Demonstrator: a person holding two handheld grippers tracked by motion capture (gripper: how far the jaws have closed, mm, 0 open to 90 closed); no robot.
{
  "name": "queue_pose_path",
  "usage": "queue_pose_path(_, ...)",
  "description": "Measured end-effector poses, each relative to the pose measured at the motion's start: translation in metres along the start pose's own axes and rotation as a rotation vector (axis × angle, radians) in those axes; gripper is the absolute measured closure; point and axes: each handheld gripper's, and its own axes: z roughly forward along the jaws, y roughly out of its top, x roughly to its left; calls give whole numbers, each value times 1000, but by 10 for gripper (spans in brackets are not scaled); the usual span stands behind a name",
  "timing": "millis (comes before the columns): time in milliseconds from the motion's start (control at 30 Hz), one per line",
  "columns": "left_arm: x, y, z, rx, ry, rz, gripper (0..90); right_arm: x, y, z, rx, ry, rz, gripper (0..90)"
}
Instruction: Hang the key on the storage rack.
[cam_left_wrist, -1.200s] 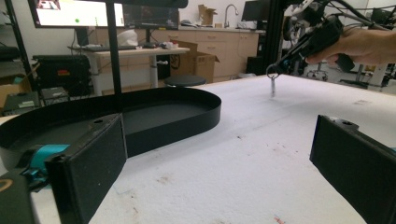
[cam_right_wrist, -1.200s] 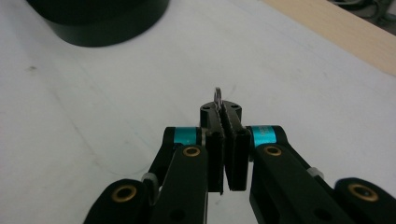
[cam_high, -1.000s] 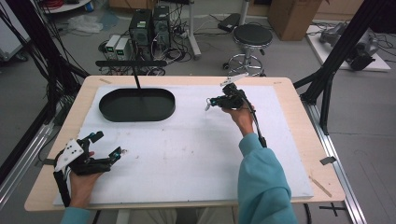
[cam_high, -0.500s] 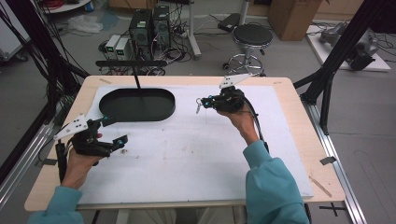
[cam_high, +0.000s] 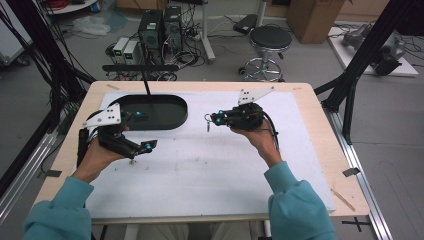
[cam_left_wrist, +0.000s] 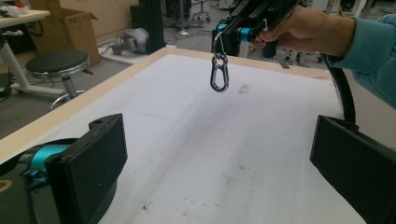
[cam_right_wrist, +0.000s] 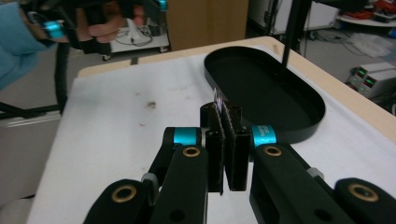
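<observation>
Hanging from right gripper (cam_high: 212, 120): one carabiner (cam_left_wrist: 219, 73).

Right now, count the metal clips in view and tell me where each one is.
1. A metal clip hangs from the right hand-held gripper, held above the white mat, right of the black tray. More could be hidden inside the tray.

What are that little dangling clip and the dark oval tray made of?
The small silver snap-hook clip looks like polished metal: it glints and reflects light. The black oval tray seems to be matte plastic, evenly dark with a low moulded rim, though painted metal is possible.
</observation>
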Motion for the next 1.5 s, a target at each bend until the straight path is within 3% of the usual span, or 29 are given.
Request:
queue_pose_path(167,4,11,14,21,-39,7,43,9,4,-1,-22,40,-25,892)
queue_pose_path(333,4,20,26,27,-123,5,44,14,7,-1,-44,74,-32,892)
queue_pose_path(667,3,29,49,49,-197,11,44,22,9,11,-56,148,-38,891)
queue_pose_path(833,5,26,58,75,-212,15,49,24,11,14,-66,161,-46,891)
queue_pose_path(900,5,26,59,78,-218,22,122,24,11,15,-68,171,-47,891)
queue_pose_path(1133,3,32,67,62,-247,9,148,26,12,20,-72,186,-43,891)
queue_pose_path(1400,1,36,73,52,-309,39,374,29,13,21,-83,211,-45,891)
queue_pose_path(1500,1,36,73,52,-314,36,432,29,13,20,-86,215,-44,891)
